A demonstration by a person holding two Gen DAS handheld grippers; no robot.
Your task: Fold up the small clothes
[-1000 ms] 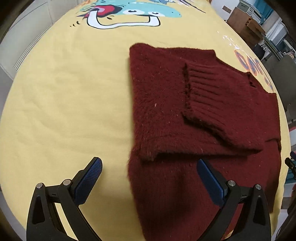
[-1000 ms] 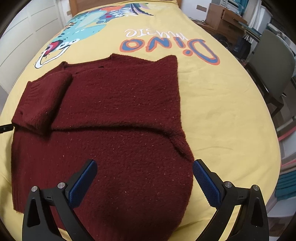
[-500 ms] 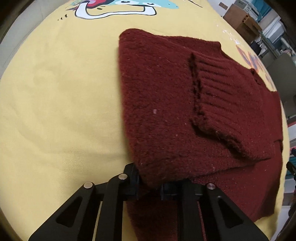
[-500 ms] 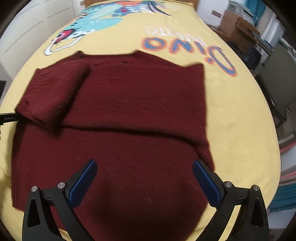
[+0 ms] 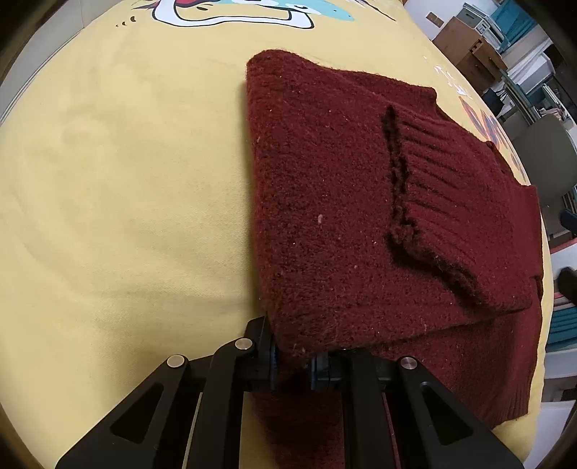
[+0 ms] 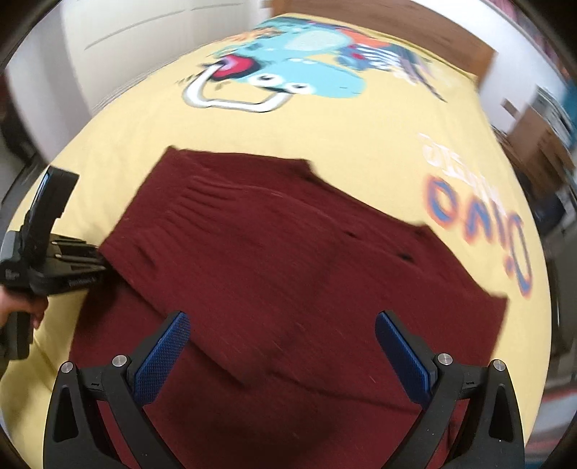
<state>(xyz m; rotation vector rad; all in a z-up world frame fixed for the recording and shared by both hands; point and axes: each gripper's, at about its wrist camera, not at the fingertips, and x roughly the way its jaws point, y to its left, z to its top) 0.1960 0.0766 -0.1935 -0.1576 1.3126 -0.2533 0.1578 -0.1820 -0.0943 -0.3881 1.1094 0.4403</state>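
My left gripper (image 5: 293,362) sits at the bottom centre of the left wrist view, its jaws pressed in on the near corner of the dark red sweater (image 5: 346,202), pinching the fuzzy fabric where a folded layer overhangs the layer beneath. The sweater fills the middle and right of that view, lying on the yellow bedspread (image 5: 119,187); a ribbed cuff (image 5: 443,194) of a folded-in sleeve rests on top of it, right of centre. At the top of the frame the bedspread carries a cartoon dinosaur print (image 5: 234,14), and in the upper right corner I see wooden furniture (image 5: 465,47) beyond the bed. My right gripper (image 6: 281,351) shows at the bottom of the right wrist view with its blue pads (image 6: 162,357) spread wide and nothing between them but the sweater's surface below; I cannot tell whether they touch it. This view is blurred. Here the sweater spreads across the centre and lower part of the frame, with the dinosaur print at the top and orange-and-blue lettering (image 6: 479,223) at the right edge. At the left edge the left gripper reaches in, closed on the sweater's corner, and a hand (image 6: 21,306) grasps its handle just below.
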